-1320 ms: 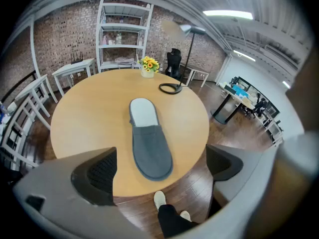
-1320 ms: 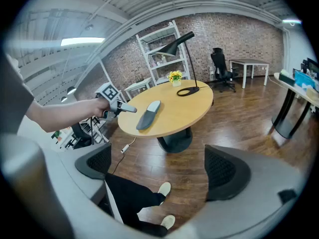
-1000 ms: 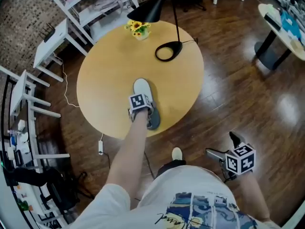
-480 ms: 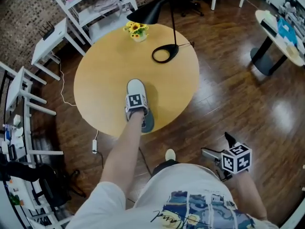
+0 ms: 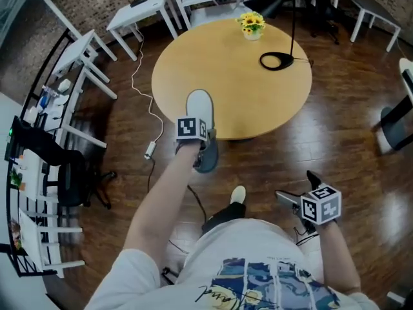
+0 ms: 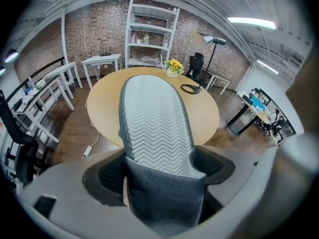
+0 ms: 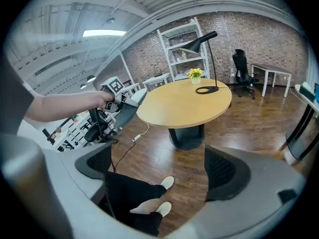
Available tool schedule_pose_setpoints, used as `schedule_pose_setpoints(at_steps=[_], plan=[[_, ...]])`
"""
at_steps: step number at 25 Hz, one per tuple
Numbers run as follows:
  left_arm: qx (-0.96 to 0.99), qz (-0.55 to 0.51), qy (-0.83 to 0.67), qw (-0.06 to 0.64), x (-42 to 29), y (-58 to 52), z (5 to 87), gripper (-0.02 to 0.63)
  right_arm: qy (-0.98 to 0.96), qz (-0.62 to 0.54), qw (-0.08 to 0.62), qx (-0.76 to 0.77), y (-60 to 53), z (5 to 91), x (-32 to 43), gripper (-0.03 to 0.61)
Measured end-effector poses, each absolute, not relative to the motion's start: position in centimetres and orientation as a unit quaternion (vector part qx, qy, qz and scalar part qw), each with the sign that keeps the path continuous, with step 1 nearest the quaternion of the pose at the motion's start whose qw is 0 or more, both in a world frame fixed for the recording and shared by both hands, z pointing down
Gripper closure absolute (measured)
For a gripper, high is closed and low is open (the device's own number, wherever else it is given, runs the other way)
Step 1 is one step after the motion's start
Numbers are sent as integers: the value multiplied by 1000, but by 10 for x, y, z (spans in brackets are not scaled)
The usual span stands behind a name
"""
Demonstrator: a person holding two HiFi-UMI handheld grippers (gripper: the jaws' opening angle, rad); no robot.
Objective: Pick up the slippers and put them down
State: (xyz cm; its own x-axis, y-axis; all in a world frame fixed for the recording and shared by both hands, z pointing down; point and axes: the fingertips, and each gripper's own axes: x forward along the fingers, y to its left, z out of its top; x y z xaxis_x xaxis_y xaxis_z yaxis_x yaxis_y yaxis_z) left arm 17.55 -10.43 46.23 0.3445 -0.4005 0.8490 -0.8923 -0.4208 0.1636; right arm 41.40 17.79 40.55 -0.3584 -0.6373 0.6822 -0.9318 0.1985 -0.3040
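A grey slipper (image 5: pixel 199 106) with a pale zigzag sole (image 6: pixel 154 113) is clamped at its grey fabric end in my left gripper (image 5: pixel 201 148), which is shut on it. The slipper hangs in the air over the near edge of the round wooden table (image 5: pixel 258 89), its far end pointing across the tabletop. In the right gripper view the same slipper (image 7: pixel 124 111) shows at the left, held off the table's edge. My right gripper (image 5: pixel 298 187) stands open lower right, over the wooden floor, with nothing between its pads (image 7: pixel 227 171).
On the table's far side stand a black lamp (image 5: pixel 276 61) and a pot of yellow flowers (image 5: pixel 251 24). White shelves and side tables (image 5: pixel 139 11) line the back and left. A white cable (image 5: pixel 150 148) lies on the floor. My feet (image 5: pixel 237 194) are below.
The left gripper has lifted the slipper off the tabletop and carried it back to the table's near edge. The head view has swung, so the table now sits further up and right.
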Motion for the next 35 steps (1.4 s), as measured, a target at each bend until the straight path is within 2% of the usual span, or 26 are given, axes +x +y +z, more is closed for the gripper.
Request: schedule_pose_setpoints(at_steps=[5, 10, 13, 20, 24, 29, 32, 35], plan=[[731, 368, -463, 340, 77, -37, 453, 190, -781, 345, 224, 471, 198, 420, 341, -21], [708, 361, -486, 363, -11, -20, 472, 190, -794, 346, 247, 436, 188, 435, 273, -21], [697, 353, -492, 384, -74, -24, 500, 190, -791, 346, 267, 428, 164, 453, 223, -21], [687, 354, -471, 425, -236, -67, 611, 192, -771, 356, 319, 421, 69, 536, 46, -17], [670, 360, -461, 456, -305, -108, 723, 192, -752, 388, 338, 412, 1, 634, -48, 5], [631, 348, -473, 506, -379, -177, 911, 192, -744, 404, 386, 366, -98, 796, -158, 5], [629, 335, -487, 505, -418, -233, 1050, 192, -754, 391, 386, 360, -158, 910, -213, 5], [600, 348, -492, 527, -429, -243, 1214, 192, -752, 409, 391, 337, -169, 1007, -224, 5]])
